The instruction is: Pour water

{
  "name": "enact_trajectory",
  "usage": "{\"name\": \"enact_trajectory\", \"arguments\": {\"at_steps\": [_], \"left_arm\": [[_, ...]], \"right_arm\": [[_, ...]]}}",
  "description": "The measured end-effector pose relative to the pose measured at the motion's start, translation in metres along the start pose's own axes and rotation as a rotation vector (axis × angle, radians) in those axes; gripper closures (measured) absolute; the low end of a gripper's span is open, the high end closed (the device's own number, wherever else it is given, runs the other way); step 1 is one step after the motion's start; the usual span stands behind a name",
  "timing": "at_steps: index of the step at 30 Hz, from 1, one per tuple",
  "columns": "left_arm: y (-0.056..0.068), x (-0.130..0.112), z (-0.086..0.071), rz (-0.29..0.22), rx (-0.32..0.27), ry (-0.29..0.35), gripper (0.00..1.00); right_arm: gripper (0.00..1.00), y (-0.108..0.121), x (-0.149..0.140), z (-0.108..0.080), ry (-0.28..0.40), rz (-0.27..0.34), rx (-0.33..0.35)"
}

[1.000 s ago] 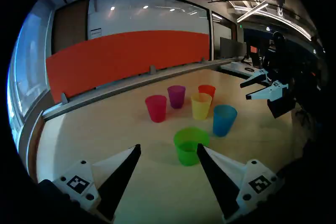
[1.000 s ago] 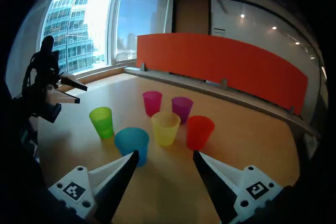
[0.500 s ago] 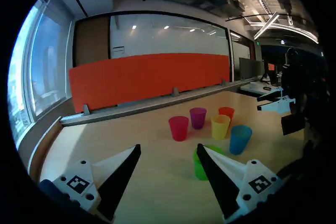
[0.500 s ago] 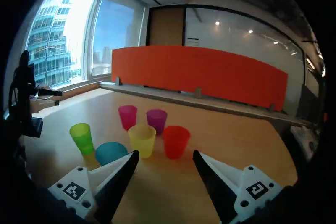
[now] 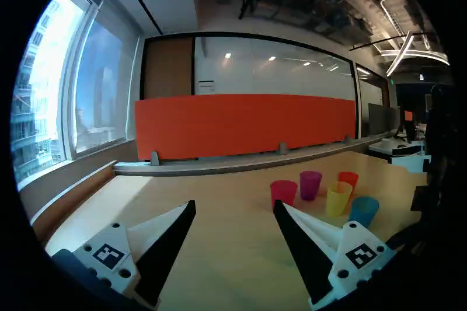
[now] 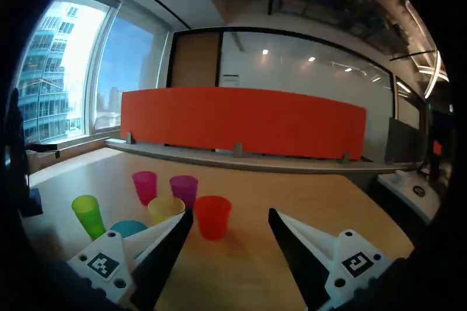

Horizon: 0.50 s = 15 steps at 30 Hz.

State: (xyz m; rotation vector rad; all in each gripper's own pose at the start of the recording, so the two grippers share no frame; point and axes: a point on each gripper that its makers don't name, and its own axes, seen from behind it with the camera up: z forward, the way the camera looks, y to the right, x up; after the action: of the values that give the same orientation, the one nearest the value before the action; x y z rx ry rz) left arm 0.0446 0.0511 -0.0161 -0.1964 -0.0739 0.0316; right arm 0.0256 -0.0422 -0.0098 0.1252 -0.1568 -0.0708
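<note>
Several plastic cups stand grouped on a wooden table (image 5: 233,241). In the left gripper view a pink cup (image 5: 283,192), a purple cup (image 5: 310,184), a yellow cup (image 5: 338,198), an orange-red cup (image 5: 348,180) and a blue cup (image 5: 364,210) sit to the right, beyond my open left gripper (image 5: 233,217). In the right gripper view the red cup (image 6: 212,216) stands just ahead of my open right gripper (image 6: 230,223); the yellow cup (image 6: 163,208), blue cup (image 6: 127,229), green cup (image 6: 88,214), pink cup (image 6: 145,187) and purple cup (image 6: 184,189) lie to its left. Both grippers hold nothing.
An orange partition (image 5: 245,124) runs along the table's far edge, with a glass wall behind it. Large windows (image 6: 58,95) are at the left. Another desk with items (image 5: 403,150) stands at the far right.
Both views have tilted up and swung away: the cups slid lower and to the side, more ceiling shows. The green cup left the left gripper view. Both grippers stayed open.
</note>
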Motion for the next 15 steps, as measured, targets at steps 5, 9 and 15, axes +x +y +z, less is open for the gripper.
{"name": "enact_trajectory", "arguments": {"at_steps": [5, 9, 15], "left_arm": [[-0.008, 0.005, -0.001, -0.03, 0.049, 0.031, 0.01], [-0.012, 0.01, -0.002, -0.04, 0.071, 0.049, 0.01], [-0.015, 0.012, -0.002, -0.029, 0.104, 0.067, 0.01]], "right_arm": [[0.0, 0.012, 0.009, 0.0, 0.049, 0.028, -0.069], [0.0, 0.018, 0.014, -0.002, 0.073, 0.036, -0.099], [0.0, 0.025, 0.017, -0.003, 0.101, 0.062, -0.133]]}}
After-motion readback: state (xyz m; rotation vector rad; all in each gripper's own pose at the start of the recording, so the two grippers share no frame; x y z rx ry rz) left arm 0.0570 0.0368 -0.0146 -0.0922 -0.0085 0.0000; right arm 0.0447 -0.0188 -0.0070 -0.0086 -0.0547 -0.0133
